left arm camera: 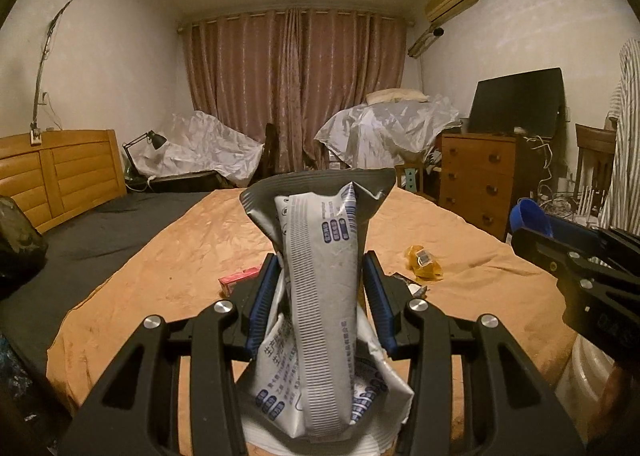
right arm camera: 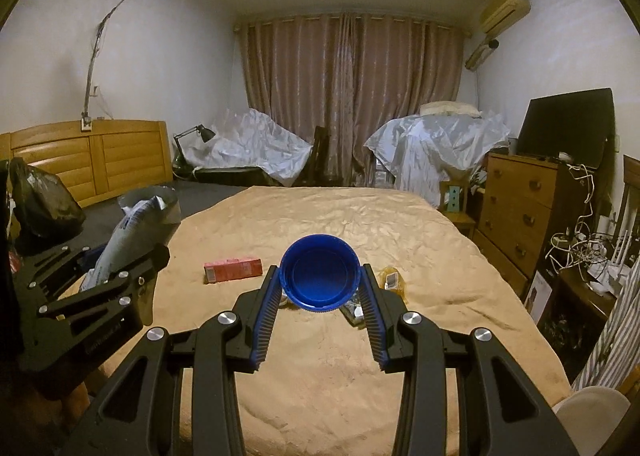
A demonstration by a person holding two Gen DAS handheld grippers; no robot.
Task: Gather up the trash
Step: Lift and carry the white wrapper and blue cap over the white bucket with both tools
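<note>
My left gripper is shut on a crumpled silver and white snack bag and holds it upright above the bed; the bag also shows in the right wrist view. My right gripper is shut on a round blue lid, seen too at the right of the left wrist view. On the orange bedspread lie a pink carton, a yellow wrapper and a small dark wrapper under the right fingers.
A black trash bag sits at the left by the wooden headboard. A wooden dresser with a black screen stands right of the bed. A white round object is at the near right corner.
</note>
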